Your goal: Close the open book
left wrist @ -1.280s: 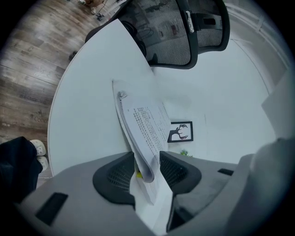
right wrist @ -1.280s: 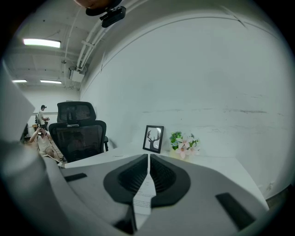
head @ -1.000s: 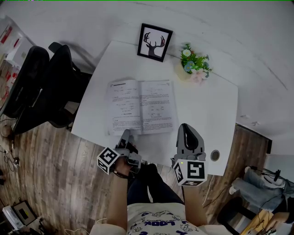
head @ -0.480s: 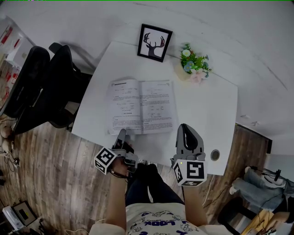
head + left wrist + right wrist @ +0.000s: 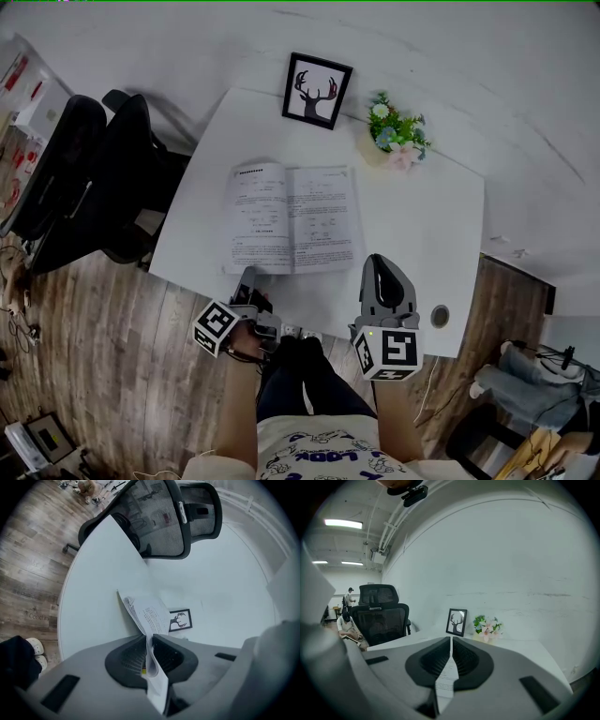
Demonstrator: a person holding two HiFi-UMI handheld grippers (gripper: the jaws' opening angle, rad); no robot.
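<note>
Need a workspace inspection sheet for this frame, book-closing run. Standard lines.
surface: white table, book near its front edge.
job's things: open book lying flat, pages up.
clutter: framed deer picture and flowers at the back, apart from the book.
grippers: left hand-held gripper closing, pads on the book's near left pages; right hand-held gripper jaws together, by the near right corner.
cables: loose cables on the floor at left.
surroundings: black office chair, wood floor.

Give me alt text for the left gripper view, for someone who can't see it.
The left gripper is closing its jaws on the near page edge of the open book lying on a white table. Beyond stand a framed deer picture and a black office chair.
</note>
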